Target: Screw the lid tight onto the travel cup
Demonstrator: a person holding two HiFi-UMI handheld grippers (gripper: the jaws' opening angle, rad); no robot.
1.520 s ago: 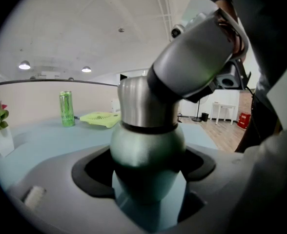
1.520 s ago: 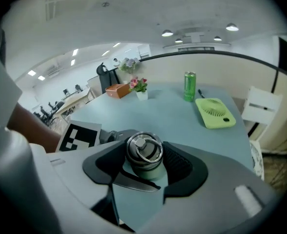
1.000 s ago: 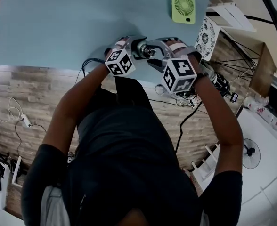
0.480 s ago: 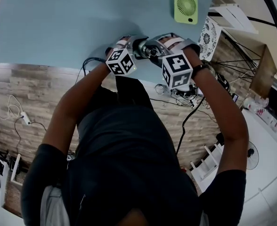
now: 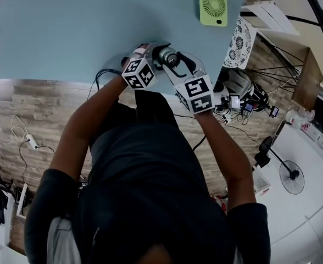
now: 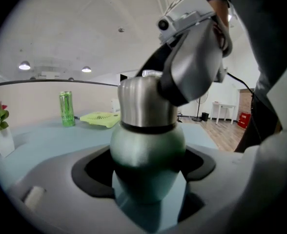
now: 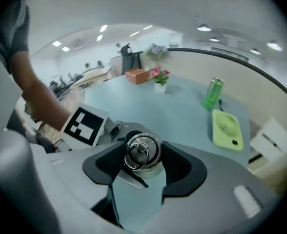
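Tightening the lid (image 7: 142, 150) was the step in hand. You had the travel cup (image 6: 146, 147) over the near edge of the counter (image 5: 68, 26). Your left gripper (image 6: 146, 174) held it by its green body, with the fingers (image 6: 92, 177) spread wide and pressed to both sides of it. Your right gripper (image 7: 142, 162) came at the lid from above. Its fingers (image 7: 180, 167) had just been closing with the lid between them, and the dark pads looked to be up against its steel sides.

By my reading, the next move called for a firm squeeze on that smooth steel, which could easily slip. You then needed to roll your right wrist in the tightening direction while your left kept the body from turning with it. You also needed to keep the right gripper in line with the cup's axis so the thread did not bind.

The left gripper view showed you the dark band (image 6: 148, 127) where lid meets body, which the right gripper view could not see. I could not tell from it whether the lid was fully seated. The right gripper view alone gave you the ring (image 7: 136, 155) lying on the lid's top and both pads flanking the lid. The head view showed only how closely the two grippers sat together, with the cup no more than a small round top.
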